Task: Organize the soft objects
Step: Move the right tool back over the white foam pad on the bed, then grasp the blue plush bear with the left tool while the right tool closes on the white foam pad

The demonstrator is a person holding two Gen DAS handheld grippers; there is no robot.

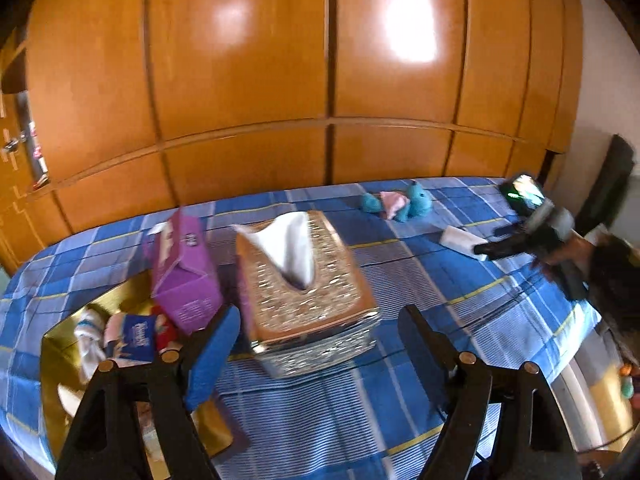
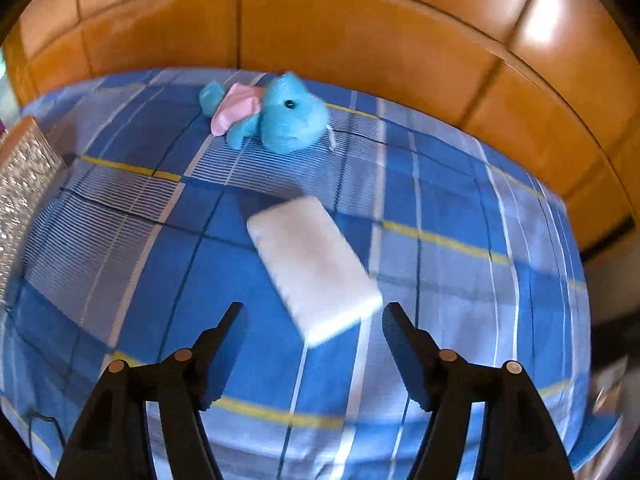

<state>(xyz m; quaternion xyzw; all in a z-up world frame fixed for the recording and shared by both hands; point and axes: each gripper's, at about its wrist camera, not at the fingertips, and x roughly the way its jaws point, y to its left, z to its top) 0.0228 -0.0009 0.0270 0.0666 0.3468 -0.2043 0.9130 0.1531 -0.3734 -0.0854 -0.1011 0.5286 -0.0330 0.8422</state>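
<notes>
Hovering my right gripper [image 2: 312, 320], jaws spread, at the white sponge [image 2: 314, 266]; left gripper [image 1: 320, 328] open; purple box [image 1: 182, 268] print unreadable.

Glossy orange wooden wardrobe [image 1: 312, 80] fills the back, window glare shining on its panels; blue plaid bedspread [image 2: 440, 280] covers the bed.

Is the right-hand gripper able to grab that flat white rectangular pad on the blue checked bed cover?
Probably yes: the right gripper is open, the flat white rectangular pad lies just ahead of its fingers, and nothing lies between them.
</notes>
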